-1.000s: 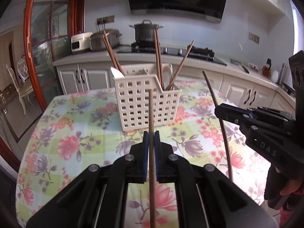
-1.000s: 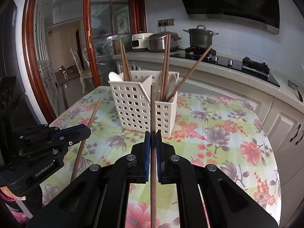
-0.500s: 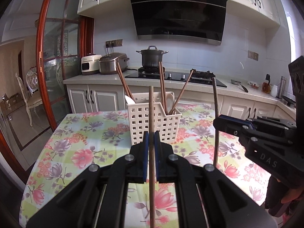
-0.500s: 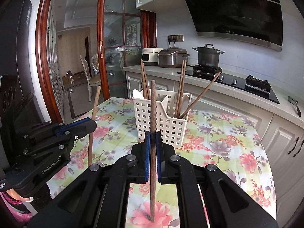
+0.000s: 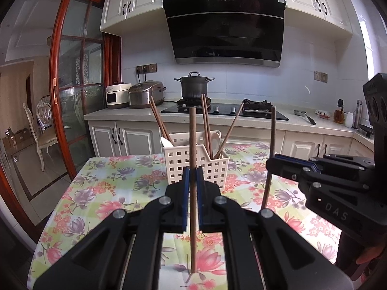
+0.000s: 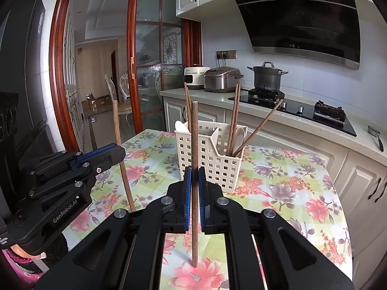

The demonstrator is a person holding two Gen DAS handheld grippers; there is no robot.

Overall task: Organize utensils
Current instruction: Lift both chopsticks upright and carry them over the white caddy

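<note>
Hovering level, claws [image 5: 192,181] [image 6: 194,181] pinching chopsticks [image 5: 192,145] [image 6: 194,145]

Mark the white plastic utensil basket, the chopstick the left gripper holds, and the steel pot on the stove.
White perforated plastic utensil basket [image 5: 196,166], left wrist view, front wall.
Brown wooden chopstick in left gripper [image 5: 192,142], left wrist view, upper shaft.
Dark steel lidded pot [image 6: 267,79], right wrist view, side wall.

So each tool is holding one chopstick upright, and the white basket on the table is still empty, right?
Not quite. Each tool does hold one chopstick upright, left tool and right tool, but the white basket is not empty: the right wrist view shows several chopsticks standing in it.
</note>
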